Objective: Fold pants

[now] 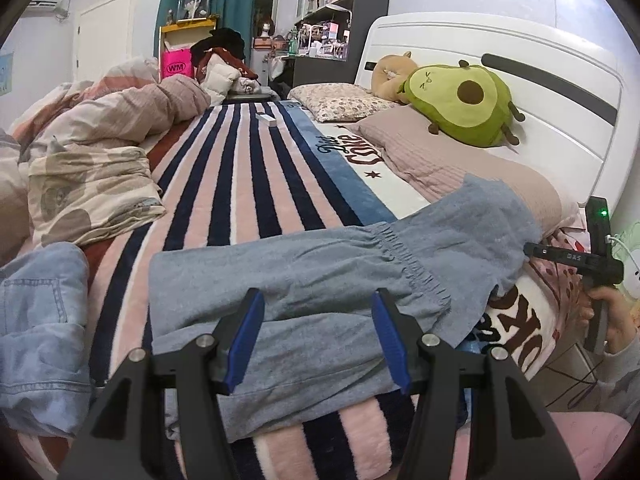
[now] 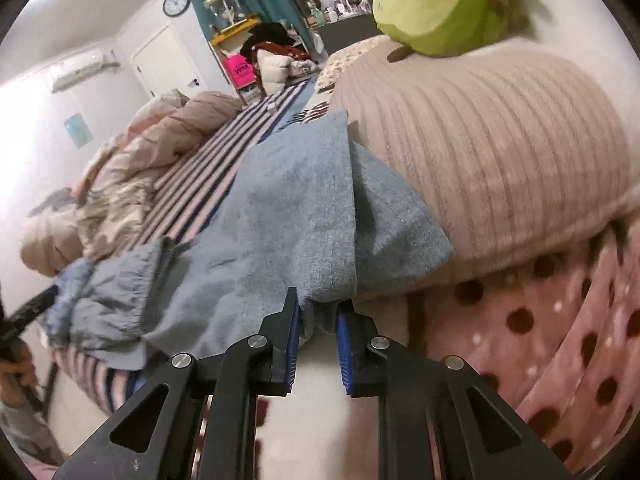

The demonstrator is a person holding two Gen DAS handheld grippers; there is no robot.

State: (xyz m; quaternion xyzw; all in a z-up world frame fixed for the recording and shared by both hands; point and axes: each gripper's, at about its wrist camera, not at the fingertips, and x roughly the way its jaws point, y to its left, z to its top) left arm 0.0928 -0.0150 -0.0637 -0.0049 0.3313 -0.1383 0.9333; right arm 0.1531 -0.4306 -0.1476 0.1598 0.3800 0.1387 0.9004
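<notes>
Blue-grey pants [image 1: 320,264] lie across the striped blanket [image 1: 240,184], elastic waistband bunched near the middle and one end draped up onto a beige pillow [image 1: 460,160]. My left gripper [image 1: 317,300] hovers over the near part of the pants; its blue pads are wide apart and the cloth lies flat beneath them. In the right wrist view, my right gripper [image 2: 318,308] has its pads pinched on the near edge of the pants [image 2: 288,220] beside the pillow [image 2: 500,152]. The right gripper's body [image 1: 568,258] and the hand [image 1: 616,316] holding it show at the far right of the left wrist view.
Folded denim [image 1: 40,320] lies at the near left. A crumpled duvet [image 1: 92,160] fills the left side of the bed. An avocado plush [image 1: 464,104] rests against the white headboard [image 1: 520,52]. A pink polka-dot blanket [image 2: 560,340] hangs at the bed's edge. A small white box [image 1: 266,119] sits far up the blanket.
</notes>
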